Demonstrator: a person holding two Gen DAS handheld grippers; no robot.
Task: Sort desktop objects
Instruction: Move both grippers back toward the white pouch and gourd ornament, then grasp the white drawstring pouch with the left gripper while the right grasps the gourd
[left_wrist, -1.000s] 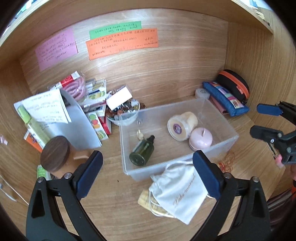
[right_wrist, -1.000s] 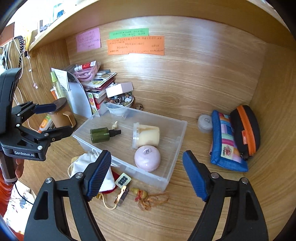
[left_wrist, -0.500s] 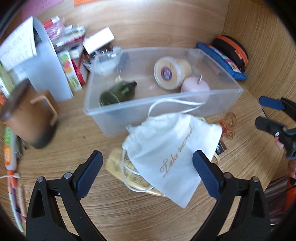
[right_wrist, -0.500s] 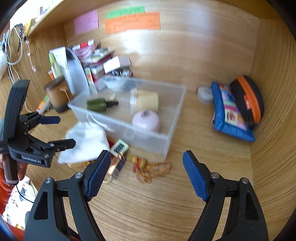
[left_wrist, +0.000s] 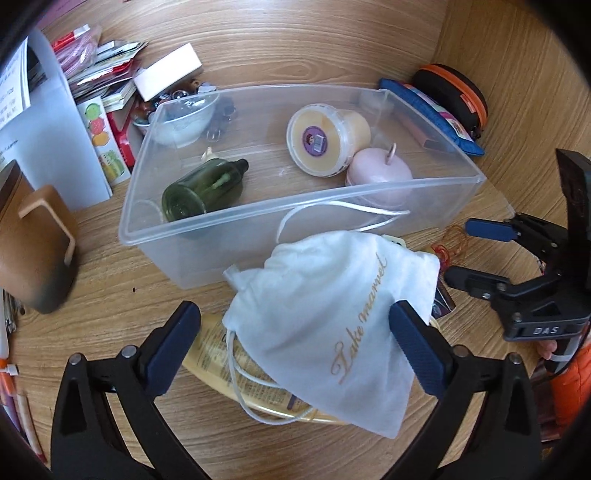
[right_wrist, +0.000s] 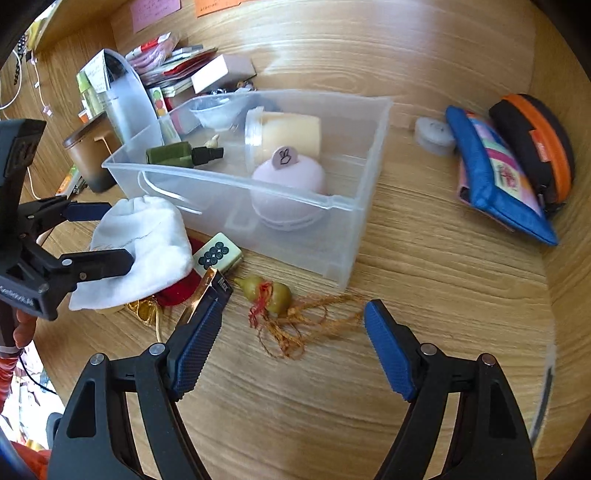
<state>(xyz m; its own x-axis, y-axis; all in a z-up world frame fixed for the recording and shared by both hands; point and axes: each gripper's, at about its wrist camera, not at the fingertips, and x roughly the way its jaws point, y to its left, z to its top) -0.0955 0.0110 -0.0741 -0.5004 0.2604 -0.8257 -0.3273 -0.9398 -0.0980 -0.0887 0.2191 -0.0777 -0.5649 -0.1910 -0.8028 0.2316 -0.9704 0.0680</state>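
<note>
A: Where's the thing in hand?

B: The white drawstring pouch (left_wrist: 332, 314) lies on the desk between the spread fingers of the left gripper (left_wrist: 299, 332), just in front of the clear bin (left_wrist: 236, 229). That gripper is released, holding nothing; one blue pad overlaps the pouch's edge in the left wrist view, but I can't tell whether it touches.

A: And the other hand?

B: The right gripper (right_wrist: 291, 339) is also spread wide and empty, with the small gourd charm (right_wrist: 271, 291) and its orange tassel just ahead of its fingers. A mahjong tile (right_wrist: 218, 254) sits ahead and to the left of them, beside the pouch.

A: How should the pouch be picked up?

B: My judgement: lower the left gripper so both pads bracket the gathered cloth near the middle, not the loose corner, and close fully, since soft fabric slips. The cord (left_wrist: 343, 214) runs against the bin wall, so lift straight up before moving over the rim.

A: What's beneath it?

B: A yellow tube (left_wrist: 236, 362) pokes out beyond the left finger, mostly covered, so pinch only cloth. Something red and something gold also show at the pouch's edge; I can't identify them.

A: Inside the bin?

B: A green bottle (left_wrist: 203, 188), a cream tub (left_wrist: 325, 140) and a pink round case (left_wrist: 380, 177).
</note>
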